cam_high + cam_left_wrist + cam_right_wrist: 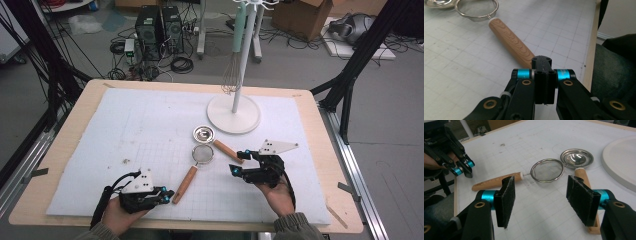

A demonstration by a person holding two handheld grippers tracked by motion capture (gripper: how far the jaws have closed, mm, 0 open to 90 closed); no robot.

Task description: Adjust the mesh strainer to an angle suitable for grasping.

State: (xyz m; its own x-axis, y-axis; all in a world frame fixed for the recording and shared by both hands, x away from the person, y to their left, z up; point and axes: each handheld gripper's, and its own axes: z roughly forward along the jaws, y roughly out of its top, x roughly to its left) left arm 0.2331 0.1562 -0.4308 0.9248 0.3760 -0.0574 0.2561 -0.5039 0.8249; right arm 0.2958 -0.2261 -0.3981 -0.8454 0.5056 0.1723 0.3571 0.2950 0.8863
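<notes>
The right gripper is held wide open, the ladle handle seemingly just beside its right pad, ready for a grasp. The left gripper is kept closed on nothing, the strainer handle lying just ahead of it.

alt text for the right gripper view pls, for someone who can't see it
The right tool is open, its two black padded jaws spread above a white gridded mat. Beyond them lie a mesh strainer with a wooden handle and a metal ladle whose bowl sits beside the strainer's rim. The left tool is at upper left, a white round base at right.
</notes>
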